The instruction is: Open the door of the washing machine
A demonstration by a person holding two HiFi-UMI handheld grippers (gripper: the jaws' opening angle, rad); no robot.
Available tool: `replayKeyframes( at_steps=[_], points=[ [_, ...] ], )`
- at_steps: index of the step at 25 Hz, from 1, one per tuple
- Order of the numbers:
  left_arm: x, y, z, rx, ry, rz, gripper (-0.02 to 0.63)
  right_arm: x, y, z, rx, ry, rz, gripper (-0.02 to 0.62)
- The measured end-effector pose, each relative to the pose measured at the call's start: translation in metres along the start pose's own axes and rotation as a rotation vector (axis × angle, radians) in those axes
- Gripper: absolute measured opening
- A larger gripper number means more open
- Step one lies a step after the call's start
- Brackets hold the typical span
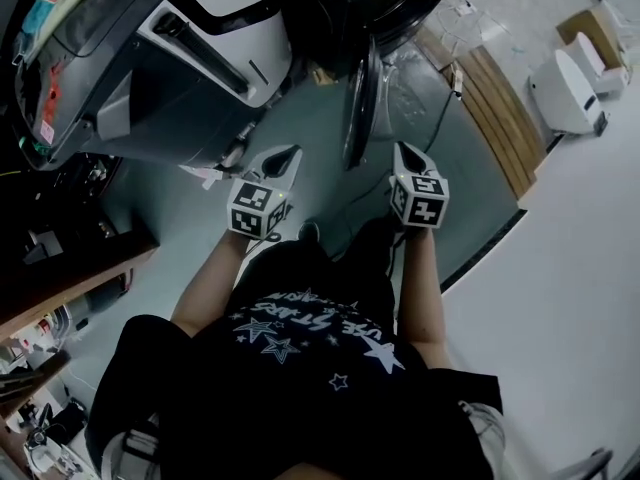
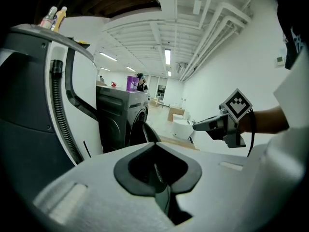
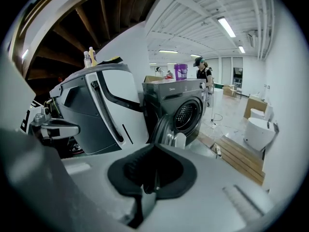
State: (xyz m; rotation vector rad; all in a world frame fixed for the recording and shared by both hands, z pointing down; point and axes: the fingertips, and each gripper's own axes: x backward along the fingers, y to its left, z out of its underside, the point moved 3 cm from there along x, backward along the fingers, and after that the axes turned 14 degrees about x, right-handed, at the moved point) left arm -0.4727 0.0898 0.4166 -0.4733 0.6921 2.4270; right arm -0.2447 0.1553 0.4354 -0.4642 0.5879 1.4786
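Bright hall | washer door [image 1: 360,108] open | left tool [image 1: 289,154], right tool [image 1: 402,150] closed, empty

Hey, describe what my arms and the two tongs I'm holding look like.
Both the left tongs and right tongs are white, tapering shells with a dark recess near the tip. Each carries a cube of black-and-white square markers at the back. A black cable loops off the right one. You wear a black short-sleeved T-shirt printed with white stars and lettering.
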Motion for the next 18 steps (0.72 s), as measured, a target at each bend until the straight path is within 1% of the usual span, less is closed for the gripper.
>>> replayKeyframes(
  at_steps=[5, 8, 10, 14, 18],
  points=[
    [0.01, -0.014, -0.016, 0.006, -0.041, 0.016, 0.012, 0.021, -0.004, -0.013, -0.011, -0.043, 0.007, 0.005],
    [0.016, -0.024, -0.025, 0.035, -0.08, 0.033, 0.011, 0.034, -0.002, -0.022, 0.013, -0.06, 0.002, 0.005],
    [0.016, -0.031, -0.034, 0.029, -0.105, 0.055, 0.011, 0.041, -0.001, -0.033, 0.037, -0.082, 0.006, 0.005],
    [0.027, -0.043, -0.034, -0.007, -0.099, 0.104, 0.011, 0.058, 0.009, -0.039, 0.056, -0.105, 0.022, 0.005],
    [0.042, -0.045, -0.025, -0.021, -0.085, 0.119, 0.011, 0.071, 0.02, -0.035, 0.053, -0.114, 0.031, 0.005]
  ],
)
